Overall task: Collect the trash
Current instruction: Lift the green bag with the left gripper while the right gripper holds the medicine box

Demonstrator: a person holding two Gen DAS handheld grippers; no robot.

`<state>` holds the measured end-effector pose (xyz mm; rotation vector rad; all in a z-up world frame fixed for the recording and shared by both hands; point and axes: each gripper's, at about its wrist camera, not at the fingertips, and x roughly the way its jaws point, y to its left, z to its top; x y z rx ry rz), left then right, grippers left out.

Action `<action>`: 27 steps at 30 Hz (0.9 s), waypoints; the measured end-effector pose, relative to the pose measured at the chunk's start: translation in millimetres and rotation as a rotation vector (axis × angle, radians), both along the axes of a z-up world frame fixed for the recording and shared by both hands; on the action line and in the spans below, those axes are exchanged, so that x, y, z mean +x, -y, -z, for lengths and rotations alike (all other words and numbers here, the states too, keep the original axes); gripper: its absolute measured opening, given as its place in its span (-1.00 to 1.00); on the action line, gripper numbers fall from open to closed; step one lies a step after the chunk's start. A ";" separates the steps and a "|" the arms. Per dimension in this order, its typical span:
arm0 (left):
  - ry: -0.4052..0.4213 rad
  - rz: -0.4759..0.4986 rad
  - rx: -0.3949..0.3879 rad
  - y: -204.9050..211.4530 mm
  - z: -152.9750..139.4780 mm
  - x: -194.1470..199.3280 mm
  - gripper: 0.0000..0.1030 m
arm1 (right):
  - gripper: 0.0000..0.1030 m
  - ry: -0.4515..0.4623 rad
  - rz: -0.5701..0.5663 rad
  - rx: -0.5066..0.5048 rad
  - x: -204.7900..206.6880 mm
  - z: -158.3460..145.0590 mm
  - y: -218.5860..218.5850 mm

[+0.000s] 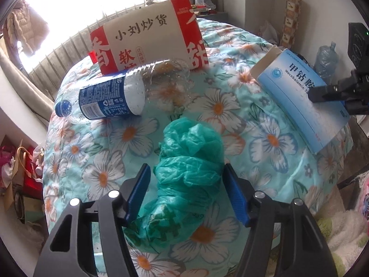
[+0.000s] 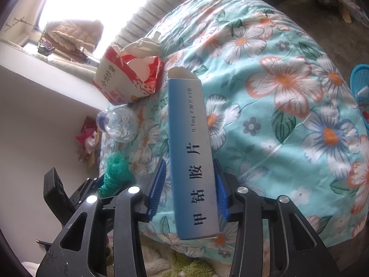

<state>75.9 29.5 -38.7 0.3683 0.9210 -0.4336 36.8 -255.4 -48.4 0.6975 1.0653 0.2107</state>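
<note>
A crumpled green plastic bag (image 1: 189, 152) lies on the floral quilt (image 1: 272, 138) between the jaws of my left gripper (image 1: 187, 166). The right pad touches it and a thin gap shows at the left pad. Beyond it lie an empty clear bottle (image 1: 110, 99) with a blue label and a red-and-cream snack carton (image 1: 147, 39). A blue-and-white medicine box (image 2: 191, 150) stands on its narrow side between the jaws of my right gripper (image 2: 189, 161). Its right pad is against the box, and quilt shows between the left pad and the box. The box's near end overhangs the bed edge.
A ribbed headboard (image 1: 69, 53) and a bright window run behind the bed. Bags and boxes (image 1: 20, 173) crowd the floor on the left. A large water jug (image 1: 326, 57) stands at the right, and a blue basket (image 2: 359, 85) sits beyond the quilt.
</note>
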 end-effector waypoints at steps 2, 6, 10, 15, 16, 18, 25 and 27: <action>0.006 -0.005 0.003 0.1 -0.7 -1.6 0.10 | -0.34 -0.002 0.000 0.010 -0.9 2.0 1.6; 0.016 -0.011 0.012 3.5 -0.9 -3.3 0.06 | -0.39 -0.003 -0.002 0.039 -1.9 4.4 4.6; 0.020 -0.014 0.012 5.2 -1.9 -3.2 0.04 | -0.41 -0.001 -0.008 0.049 -3.0 4.7 5.4; 0.022 -0.018 -0.001 4.7 -2.8 -2.3 0.02 | -0.42 -0.003 -0.017 0.054 -3.4 6.2 4.8; 0.022 -0.018 -0.003 4.7 -3.0 -2.3 0.02 | -0.42 -0.003 -0.016 0.055 -2.9 6.4 3.9; 0.023 -0.018 -0.004 4.6 -3.1 -2.1 0.02 | -0.42 -0.004 -0.017 0.054 -2.4 6.7 2.9; 0.035 -0.020 -0.023 0.4 -6.5 -2.9 0.01 | -0.44 0.006 -0.008 0.050 -2.7 6.3 -0.8; 0.038 -0.025 -0.036 -3.4 -7.9 -3.5 0.01 | -0.44 0.012 -0.002 0.052 -3.4 5.4 -0.6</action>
